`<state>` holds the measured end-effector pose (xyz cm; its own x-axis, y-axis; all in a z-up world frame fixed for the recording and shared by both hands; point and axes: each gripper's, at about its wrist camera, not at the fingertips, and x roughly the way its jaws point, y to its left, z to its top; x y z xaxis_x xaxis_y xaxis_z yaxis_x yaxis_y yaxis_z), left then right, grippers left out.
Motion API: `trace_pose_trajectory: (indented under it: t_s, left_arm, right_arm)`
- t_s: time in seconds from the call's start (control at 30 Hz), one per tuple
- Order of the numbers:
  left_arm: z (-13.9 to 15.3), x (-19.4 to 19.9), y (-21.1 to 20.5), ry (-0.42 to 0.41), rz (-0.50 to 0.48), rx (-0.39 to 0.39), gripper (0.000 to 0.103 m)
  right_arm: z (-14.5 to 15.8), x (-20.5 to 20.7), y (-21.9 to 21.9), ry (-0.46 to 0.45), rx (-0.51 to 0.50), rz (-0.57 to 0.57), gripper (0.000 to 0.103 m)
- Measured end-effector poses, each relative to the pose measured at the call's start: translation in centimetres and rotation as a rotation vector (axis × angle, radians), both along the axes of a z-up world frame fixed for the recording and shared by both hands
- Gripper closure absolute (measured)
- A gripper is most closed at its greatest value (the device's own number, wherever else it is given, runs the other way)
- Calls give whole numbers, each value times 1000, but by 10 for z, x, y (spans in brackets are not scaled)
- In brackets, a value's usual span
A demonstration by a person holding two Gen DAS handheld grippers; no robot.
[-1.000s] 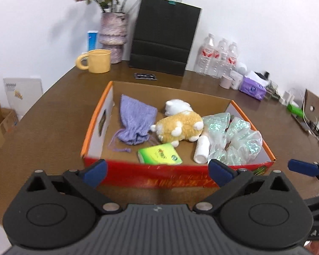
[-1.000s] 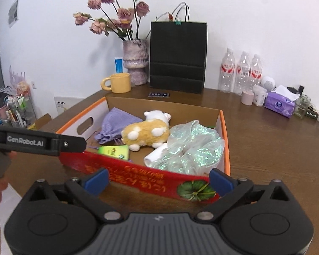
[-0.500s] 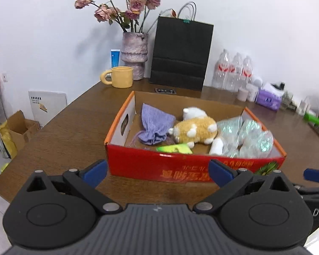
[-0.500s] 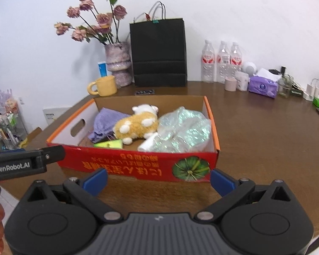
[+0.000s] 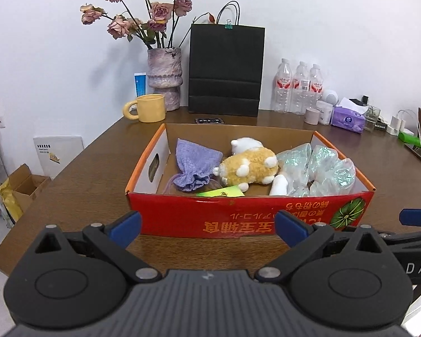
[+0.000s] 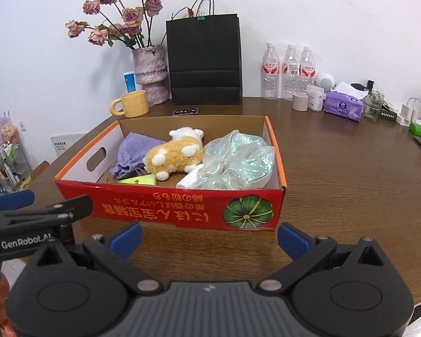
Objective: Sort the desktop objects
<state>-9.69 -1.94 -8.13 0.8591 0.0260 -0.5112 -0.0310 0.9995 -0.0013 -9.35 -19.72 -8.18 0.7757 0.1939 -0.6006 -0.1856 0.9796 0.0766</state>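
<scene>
A red cardboard box (image 5: 238,219) (image 6: 165,210) stands on the brown table. Inside lie a purple knit pouch (image 5: 195,165) (image 6: 134,154), a yellow and white plush toy (image 5: 248,168) (image 6: 174,156), a shiny clear bag (image 5: 320,168) (image 6: 235,163), a white bottle (image 5: 279,185) and a green packet (image 5: 221,193) (image 6: 139,180). My left gripper (image 5: 207,229) hangs open just short of the box's front wall, holding nothing. The right gripper (image 6: 209,238) is open too, in front of the same wall. Each gripper shows at the edge of the other's view.
Along the back stand a yellow mug (image 5: 148,108), a vase of dried roses (image 5: 164,84), a black paper bag (image 5: 226,70), three water bottles (image 5: 299,90) and a purple tissue pack (image 5: 348,119). Cables and a green item (image 5: 407,137) lie far right. The table edge drops off left.
Both grippers have pulled back and lowered from above the box's near wall; the box now appears farther off and its front wall shows in full. Both stay open.
</scene>
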Motion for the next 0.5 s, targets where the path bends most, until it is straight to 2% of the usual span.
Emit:
trace_pose_trajectory:
  t_s: [0.5]
  left_arm:
    - [-1,0,-3,9,-9,23,0]
  right_arm:
    - [5,-2,2,-3,-18,24,0]
